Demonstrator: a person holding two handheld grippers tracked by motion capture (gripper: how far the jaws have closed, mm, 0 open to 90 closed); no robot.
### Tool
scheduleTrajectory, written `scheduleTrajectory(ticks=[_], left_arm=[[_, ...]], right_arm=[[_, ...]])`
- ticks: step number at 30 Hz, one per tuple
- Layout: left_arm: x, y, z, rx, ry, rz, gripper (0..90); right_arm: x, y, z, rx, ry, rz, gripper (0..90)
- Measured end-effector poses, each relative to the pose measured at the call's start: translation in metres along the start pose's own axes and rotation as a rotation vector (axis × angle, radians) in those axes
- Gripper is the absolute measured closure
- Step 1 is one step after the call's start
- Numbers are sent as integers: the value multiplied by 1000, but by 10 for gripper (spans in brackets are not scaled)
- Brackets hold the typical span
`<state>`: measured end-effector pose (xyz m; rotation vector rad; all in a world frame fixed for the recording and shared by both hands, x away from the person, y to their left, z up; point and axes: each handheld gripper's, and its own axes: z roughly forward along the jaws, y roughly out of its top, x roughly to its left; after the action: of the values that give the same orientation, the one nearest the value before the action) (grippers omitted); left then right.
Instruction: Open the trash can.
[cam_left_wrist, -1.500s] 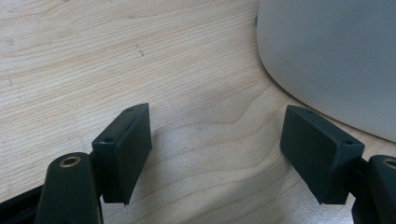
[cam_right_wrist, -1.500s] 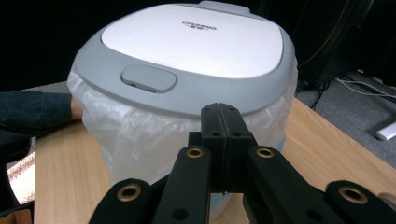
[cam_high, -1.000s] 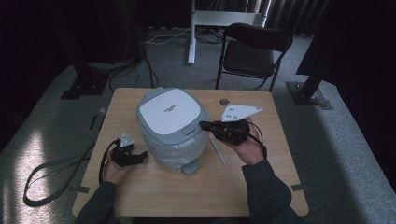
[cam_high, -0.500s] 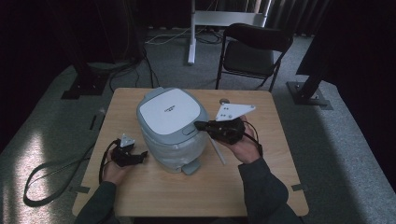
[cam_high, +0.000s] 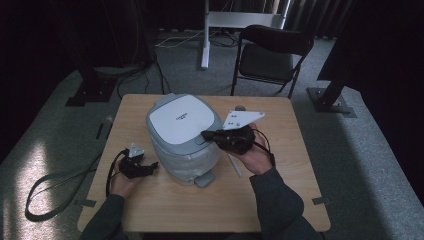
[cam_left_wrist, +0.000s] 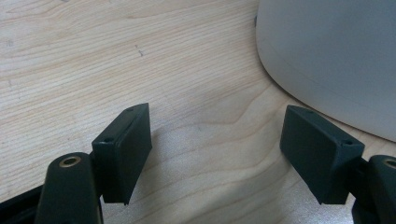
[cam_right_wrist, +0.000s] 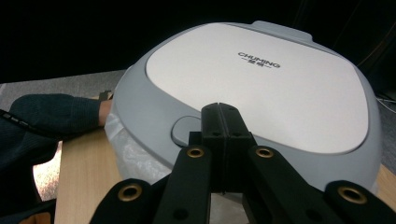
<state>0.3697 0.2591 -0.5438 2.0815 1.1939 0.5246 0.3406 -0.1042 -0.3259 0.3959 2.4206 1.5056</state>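
hovering my right gripper (cam_right_wrist: 223, 112) over the front edge of the rice cooker (cam_high: 184, 135), jaws pressed flat together with nothing between them, tips sitting right by the round lid-release button (cam_right_wrist: 186, 130). my guess is i closed them to make one blunt tip for poking that button, so the lid pops open. cannot tell if the tips actually touch the lid or just hang above it.

the cooker sits mid-table on the wooden table (cam_high: 280, 200), a bit left of centre, lid down, plastic film wrapped around its lower body. lid label reads "chuming" (cam_right_wrist: 258, 59) with a small line under it too tiny to read.

my left gripper (cam_left_wrist: 219, 154) rests low on the tabletop just beside the cooker's left side, jaws spread wide, holding nothing, bare wood between the pads. it looks parked there, maybe ready to steady the body if the push shoves the cooker.

a white stick-like thing (cam_high: 234, 164) lies on the table under my right hand, cannot tell what it is.
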Motion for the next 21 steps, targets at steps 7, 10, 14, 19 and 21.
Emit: scheduleTrajectory(ticks=[7,10,14,19,21], left_arm=[[0,0,0,0,0,0,252],[0,0,0,0,-1,0,252],[0,0,0,0,-1,2,252],[0,0,0,-1,-3,1,252],[0,0,0,-3,-6,-1,252]], right_arm=[[1,0,-1,12,-5,-6,900],[2,-2,-2,-3,-10,-12,897],[-1,-6,-5,-18,-33,4,850],[-9,-11,-15,-36,-67,32,808],[-13,-13,-19,-41,-83,48,805]])
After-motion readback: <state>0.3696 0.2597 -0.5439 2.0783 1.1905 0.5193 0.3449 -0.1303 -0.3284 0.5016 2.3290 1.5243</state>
